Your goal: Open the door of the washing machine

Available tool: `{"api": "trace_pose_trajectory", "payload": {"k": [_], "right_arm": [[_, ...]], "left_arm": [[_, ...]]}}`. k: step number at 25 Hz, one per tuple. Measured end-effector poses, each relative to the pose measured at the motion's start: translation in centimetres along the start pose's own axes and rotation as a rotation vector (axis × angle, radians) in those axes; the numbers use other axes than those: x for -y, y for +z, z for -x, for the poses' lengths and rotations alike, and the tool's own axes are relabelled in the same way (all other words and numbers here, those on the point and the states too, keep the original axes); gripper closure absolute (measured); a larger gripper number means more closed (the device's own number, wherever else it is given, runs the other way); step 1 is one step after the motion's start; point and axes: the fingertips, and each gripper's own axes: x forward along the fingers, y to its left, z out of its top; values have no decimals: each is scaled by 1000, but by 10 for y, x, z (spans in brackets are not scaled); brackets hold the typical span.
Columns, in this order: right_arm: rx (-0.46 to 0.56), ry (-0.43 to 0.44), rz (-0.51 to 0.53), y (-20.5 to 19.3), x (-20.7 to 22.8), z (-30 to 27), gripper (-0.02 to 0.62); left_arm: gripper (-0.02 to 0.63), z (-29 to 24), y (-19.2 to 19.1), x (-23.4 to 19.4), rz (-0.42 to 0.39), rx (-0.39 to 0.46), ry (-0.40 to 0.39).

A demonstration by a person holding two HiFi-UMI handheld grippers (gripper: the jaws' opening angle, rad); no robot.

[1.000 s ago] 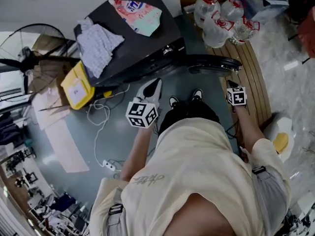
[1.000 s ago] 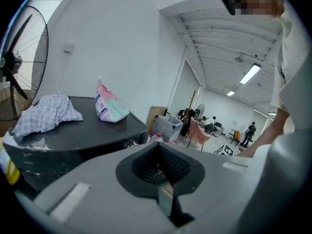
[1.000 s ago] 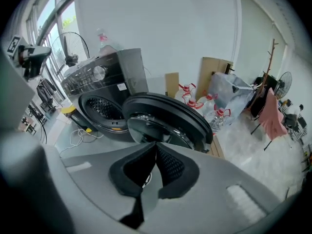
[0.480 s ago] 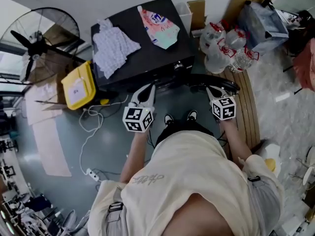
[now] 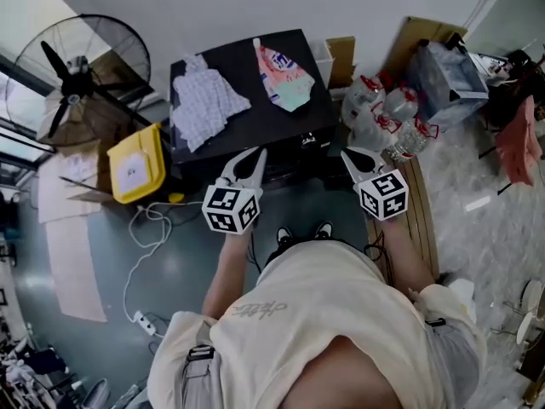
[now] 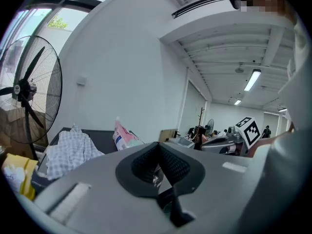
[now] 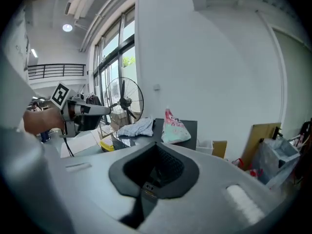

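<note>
Both hands have risen since a second ago, the right by far more. The left hand-held gripper (image 5: 256,155) and the right hand-held gripper (image 5: 349,157) each have their jaws pressed together on nothing. Just ahead and below sits the washing machine (image 5: 255,118), its front running crosswise between them. The door itself is hard to pick out, and neither hand looks clearly nearer.

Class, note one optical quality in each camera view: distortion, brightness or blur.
Head view: dim, walls bowed, bright patch by the fan. Left gripper view: fisheye circle, dark corners, soft foreground. Right gripper view: same fisheye, windows bright.
</note>
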Motion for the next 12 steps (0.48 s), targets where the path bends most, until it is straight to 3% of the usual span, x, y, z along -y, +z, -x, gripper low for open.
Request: {"api": "trace_pose_trajectory", "payload": {"k": [6,12], "right_arm": [[139,1,26,55,-1,9,594],[246,6,160,98,-17,14,594]], "left_arm": [[588,-1,44,5,-68,75,-14],[586,-4,82,12,-159,136,-27]]}}
